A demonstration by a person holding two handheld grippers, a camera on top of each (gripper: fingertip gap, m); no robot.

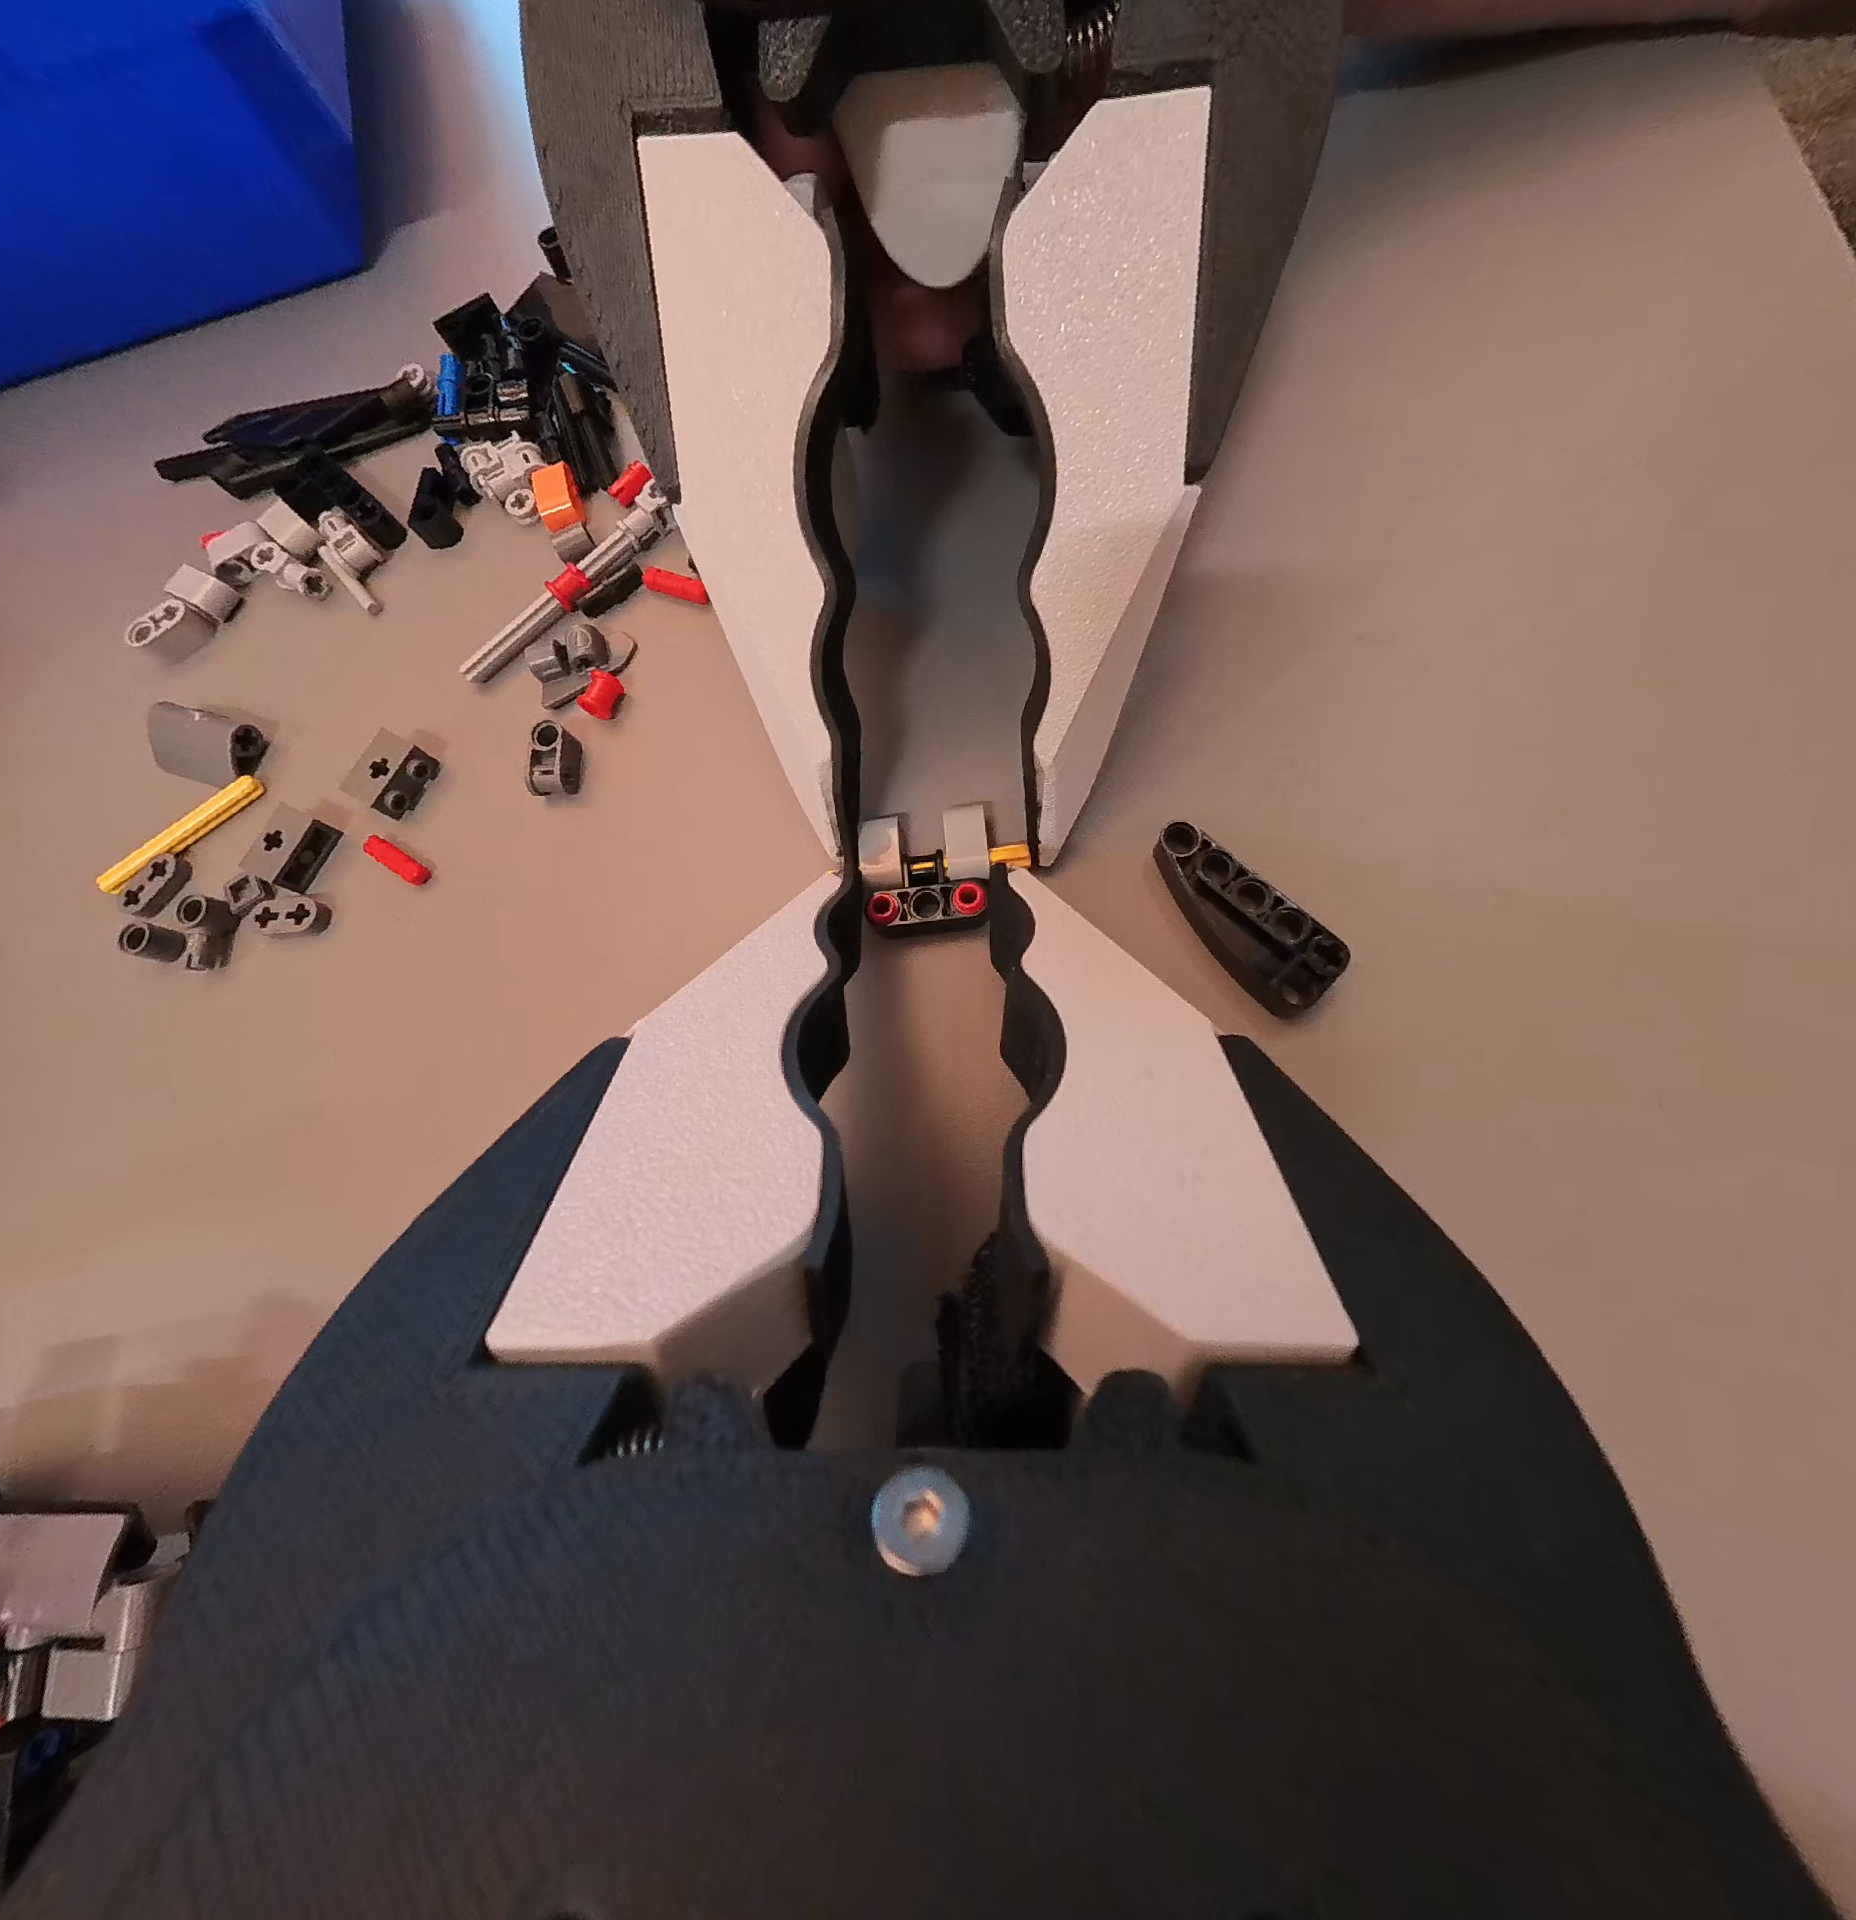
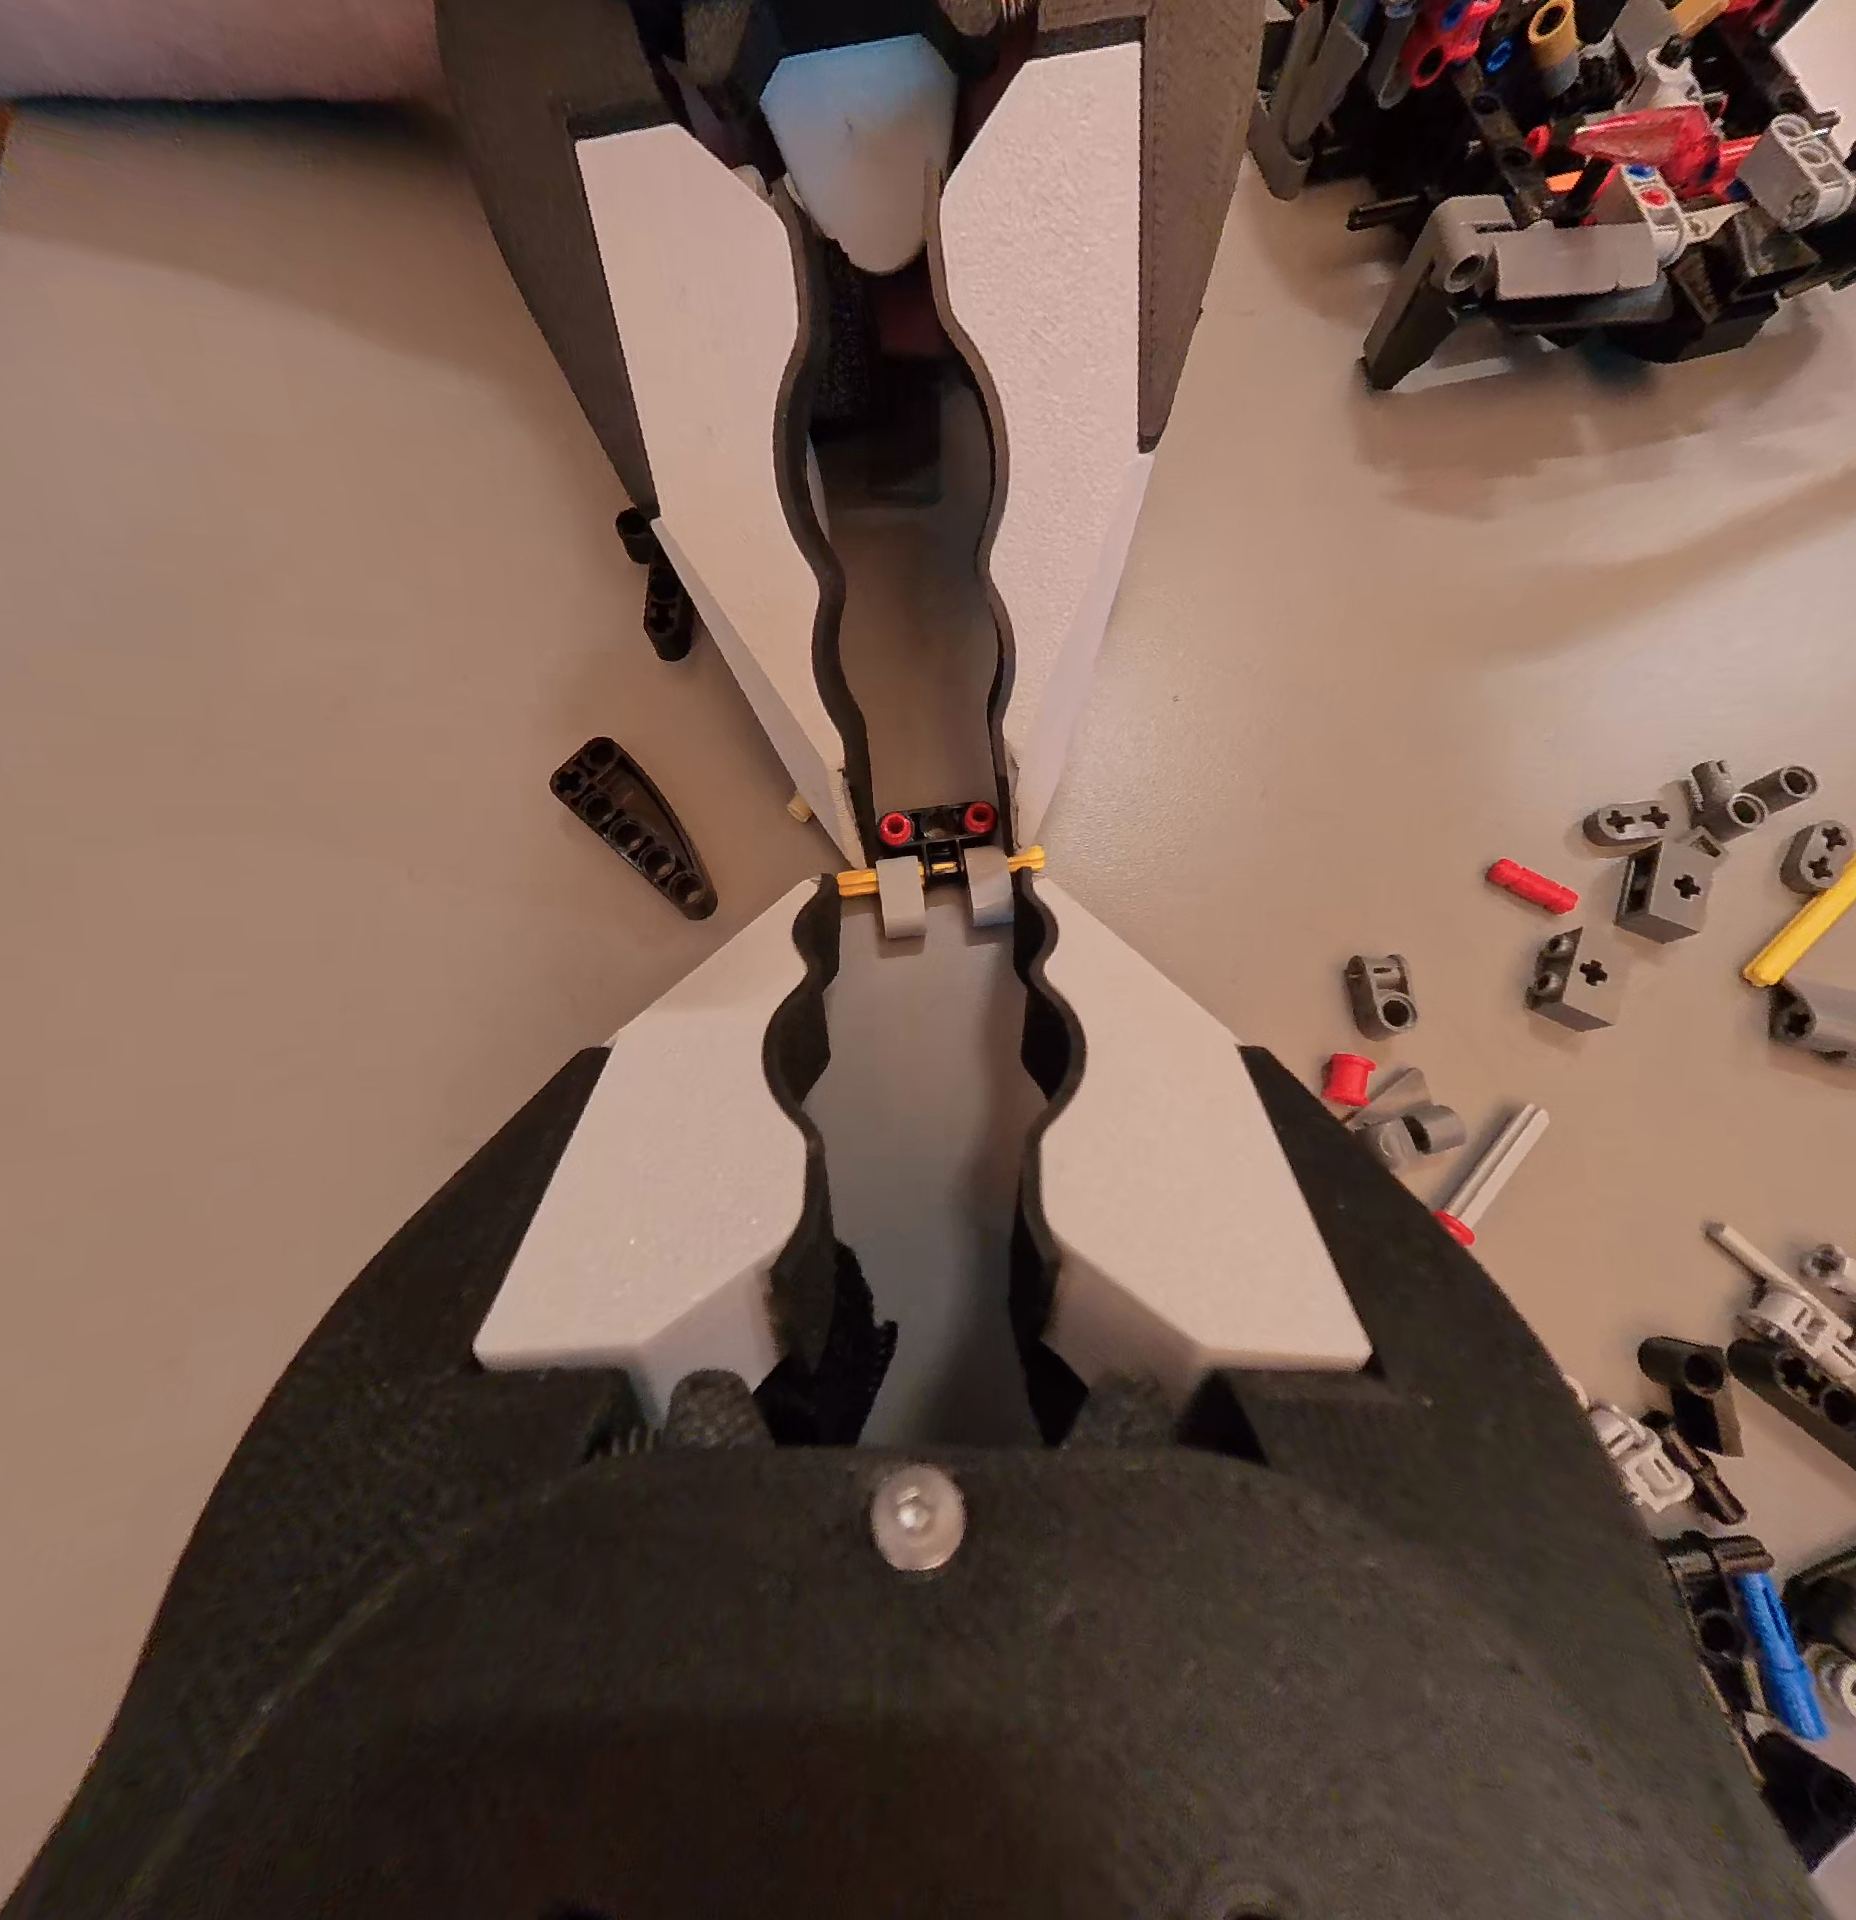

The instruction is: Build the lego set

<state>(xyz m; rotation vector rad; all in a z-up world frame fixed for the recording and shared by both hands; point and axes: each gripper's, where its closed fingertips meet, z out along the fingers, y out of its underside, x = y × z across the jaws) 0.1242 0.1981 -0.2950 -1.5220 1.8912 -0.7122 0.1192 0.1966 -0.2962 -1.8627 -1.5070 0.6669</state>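
A small sub-assembly hangs between my two grippers, which meet tip to tip above the beige table. My left gripper (image 1: pixel 926 920) is shut on its short black beam with two red pins (image 1: pixel 926 904). My right gripper (image 2: pixel 929 902) is shut on its yellow axle carrying two light grey connectors (image 2: pixel 900 894). In the left wrist view the right gripper (image 1: pixel 939 831) comes in from the top, holding the grey connectors (image 1: pixel 965 836). In the right wrist view the left gripper (image 2: pixel 929 810) comes in from the top with the black beam (image 2: pixel 934 824). The two halves touch and look joined.
A black curved beam (image 1: pixel 1251 914) lies on the table beside the tips, also in the right wrist view (image 2: pixel 633 826). Loose grey, black, red and yellow parts (image 1: pixel 384 623) (image 2: pixel 1682 935) are scattered to one side. A partly built model (image 2: pixel 1630 187) and a blue box (image 1: pixel 145 177) stand farther off. Left and right tips are no more than a few centimetres apart.
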